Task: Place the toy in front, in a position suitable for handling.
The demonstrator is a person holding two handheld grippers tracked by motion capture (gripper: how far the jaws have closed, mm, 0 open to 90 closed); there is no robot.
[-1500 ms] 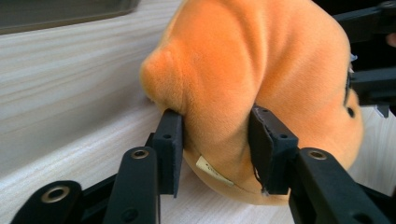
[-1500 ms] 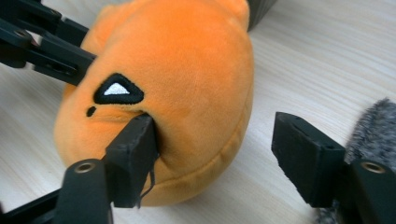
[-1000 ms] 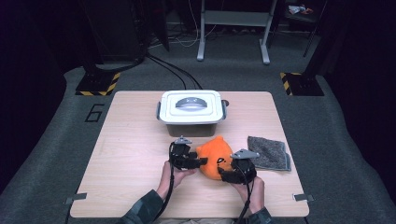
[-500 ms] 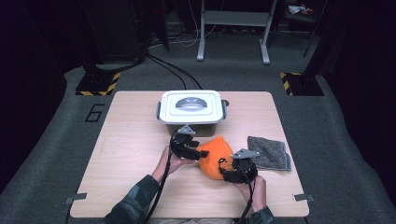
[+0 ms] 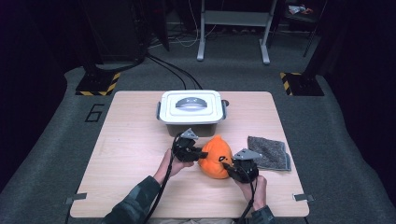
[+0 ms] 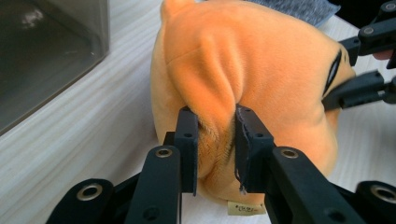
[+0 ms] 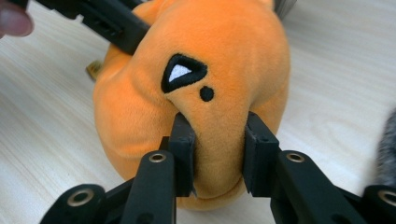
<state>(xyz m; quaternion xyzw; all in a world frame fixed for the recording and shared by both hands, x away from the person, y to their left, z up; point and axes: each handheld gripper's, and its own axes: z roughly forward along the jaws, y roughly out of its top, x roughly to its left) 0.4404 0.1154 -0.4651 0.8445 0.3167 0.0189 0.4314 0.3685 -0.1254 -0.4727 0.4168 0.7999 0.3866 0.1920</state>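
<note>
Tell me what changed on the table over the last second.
Both grippers' jaws have just been closing and now pinch the orange plush toy: left gripper on one side, right gripper on the other. The lidded box and grey cloth stayed put.

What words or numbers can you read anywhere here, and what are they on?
"6": a big dark number painted on the grey floor left of the table.
Small yellow tag under the orange plush toy: it has dark writing, too blurred to read.
Grey mark on the lid of the white box: too small to tell if it is lettering.
Nothing else has writing on it.
</note>
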